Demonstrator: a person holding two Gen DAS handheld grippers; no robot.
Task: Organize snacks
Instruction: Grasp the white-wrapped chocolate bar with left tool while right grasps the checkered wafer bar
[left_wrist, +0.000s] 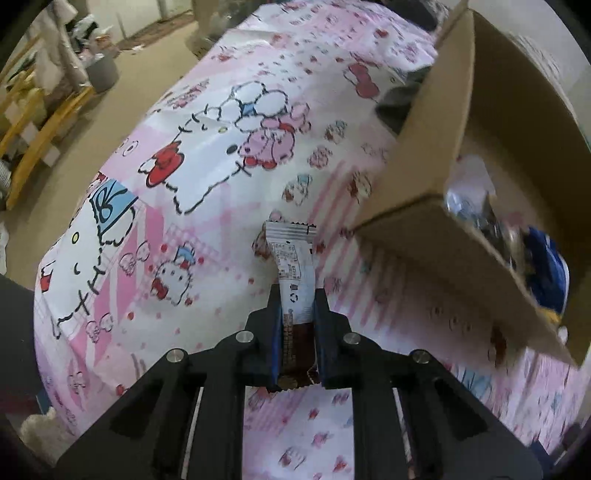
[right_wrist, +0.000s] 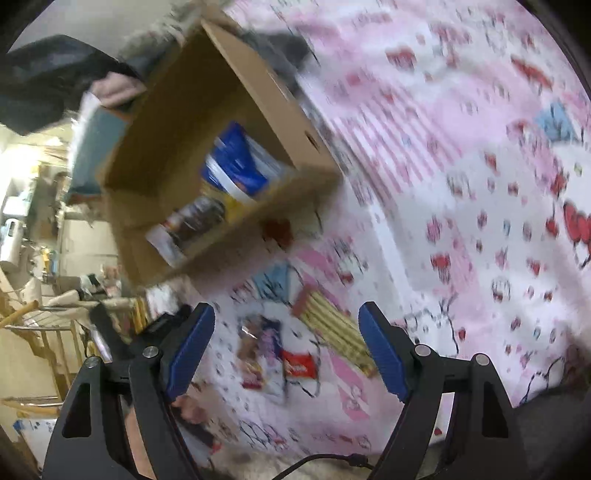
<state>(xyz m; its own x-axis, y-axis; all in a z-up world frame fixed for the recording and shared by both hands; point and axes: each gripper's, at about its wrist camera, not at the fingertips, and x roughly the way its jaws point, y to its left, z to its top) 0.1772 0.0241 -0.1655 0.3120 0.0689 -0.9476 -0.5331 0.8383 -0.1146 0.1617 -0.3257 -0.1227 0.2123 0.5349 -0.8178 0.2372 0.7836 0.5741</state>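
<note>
My left gripper (left_wrist: 297, 295) is shut on a white and brown snack bar wrapper (left_wrist: 291, 273) and holds it above the pink cartoon cloth, left of the cardboard box (left_wrist: 424, 166). The box holds a blue bag (left_wrist: 546, 273) and shiny wrappers. My right gripper (right_wrist: 286, 317) is open and empty above the cloth. In the blurred right wrist view, loose snacks lie below it: a purple packet (right_wrist: 258, 354), a small red packet (right_wrist: 300, 365) and a yellow striped packet (right_wrist: 332, 325). The box (right_wrist: 251, 85) with the blue bag (right_wrist: 236, 166) is up and left.
The pink cartoon cloth (left_wrist: 207, 155) covers the table. Wooden racks and clutter (left_wrist: 40, 110) stand on the floor to the left. A dark object (left_wrist: 402, 99) lies behind the box. A cable (right_wrist: 325, 461) runs under the right gripper.
</note>
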